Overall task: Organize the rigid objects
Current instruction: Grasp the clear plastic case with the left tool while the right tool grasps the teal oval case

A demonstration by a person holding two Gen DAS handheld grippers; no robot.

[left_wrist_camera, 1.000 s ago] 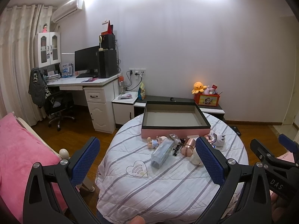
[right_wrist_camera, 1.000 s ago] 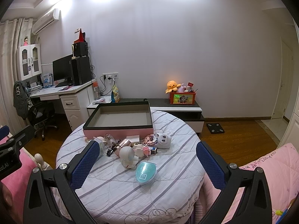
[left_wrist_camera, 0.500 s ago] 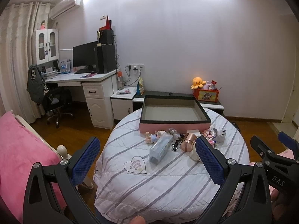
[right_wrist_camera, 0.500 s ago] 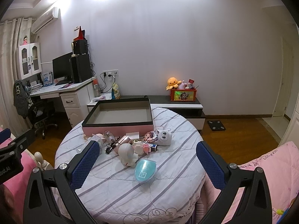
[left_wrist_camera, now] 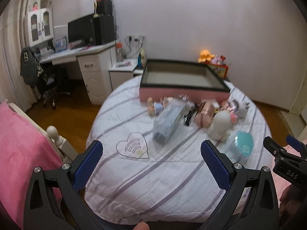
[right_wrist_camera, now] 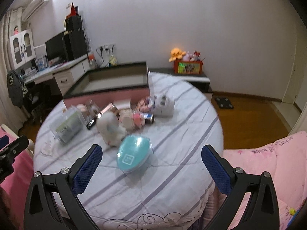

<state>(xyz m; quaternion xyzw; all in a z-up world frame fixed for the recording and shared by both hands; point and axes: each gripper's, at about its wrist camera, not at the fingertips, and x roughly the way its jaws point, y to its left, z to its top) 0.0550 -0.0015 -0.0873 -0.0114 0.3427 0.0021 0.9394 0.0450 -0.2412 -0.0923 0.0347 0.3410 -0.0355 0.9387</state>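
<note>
Two tongs: both are held above the near edge of the round surface (left_wrist_camera: 153,172), each with its blue-padded fingers spread wide and nothing between them.
Left tongs (left_wrist_camera: 151,164): apart and empty, over the near left part of the striped cloth, near the heart-shaped print (left_wrist_camera: 133,148).
Right tongs (right_wrist_camera: 151,165): apart and empty, with the teal case in the gap between the fingers as seen from the right wrist, farther off on the cloth and not touched.
Teal case (right_wrist_camera: 134,156): round-cornered, with a white square mark on its lid; it lies alone on the near right side of the surface, nearer than the rest of the clutter.
Clutter: a blurred row of small rigid things lies across the middle of the surface, just in front of the box.
Clear container (left_wrist_camera: 168,121): lies on its side at the left end of the row.
White figurine (right_wrist_camera: 110,129): stands just behind the teal case.
Copper-coloured cylinder (left_wrist_camera: 204,112): lies between the clear container and the figurine; the smaller items around it are too blurred to name.
Pink box (left_wrist_camera: 184,94): large, shallow, open-topped, with a dark rim, at the far side of the surface; its inside looks bare.
Surroundings: a white desk (left_wrist_camera: 86,57) with a monitor stands at the left, and pink bedding (right_wrist_camera: 268,153) lies at the right.
</note>
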